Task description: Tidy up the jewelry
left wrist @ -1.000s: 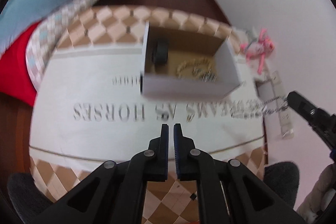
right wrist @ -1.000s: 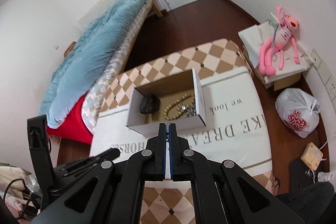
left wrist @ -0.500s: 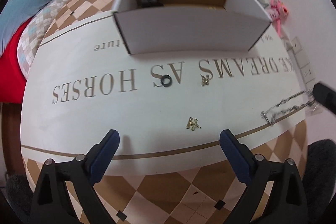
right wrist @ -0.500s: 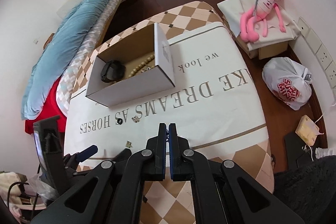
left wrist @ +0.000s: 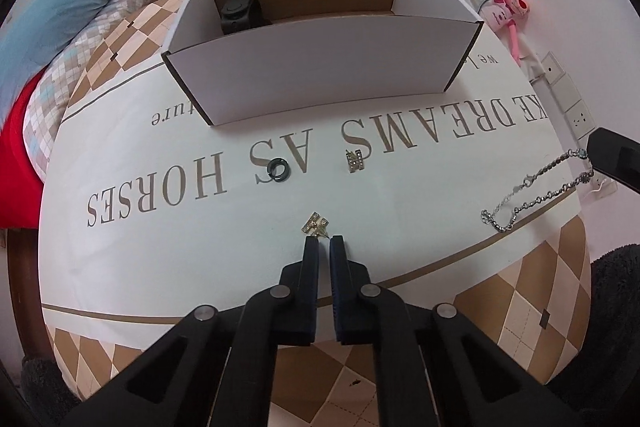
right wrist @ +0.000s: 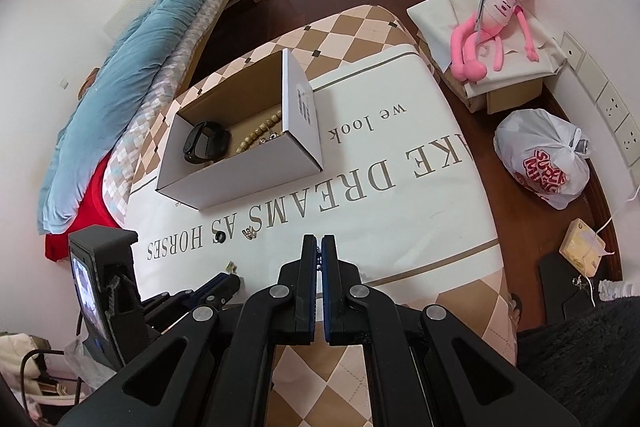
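Observation:
A white cardboard box [left wrist: 320,83] [right wrist: 240,183] stands on the lettered tablecloth with a black band [left wrist: 238,13] and a bead string [right wrist: 260,133] inside. In front of it lie a black ring [left wrist: 279,169] and a gold jewelled piece [left wrist: 355,161]. My left gripper [left wrist: 325,238] points down at the cloth, shut, its tips pinching the near edge of a small gold earring [left wrist: 316,225]. My right gripper [right wrist: 319,239] is shut on a silver chain bracelet [left wrist: 532,187], whose loose end trails on the cloth at the right.
A bed with a blue duvet [right wrist: 132,67] runs along the left. A pink plush toy [right wrist: 492,23] sits on a covered carton at the right, with a white plastic bag [right wrist: 544,159] on the wooden floor. Wall sockets [left wrist: 568,99] lie beyond the table's right edge.
Both grippers sank toward the table. The left jaws swung wide open over the gold earring half a second ago and have now closed at it. The right stayed shut on the chain.

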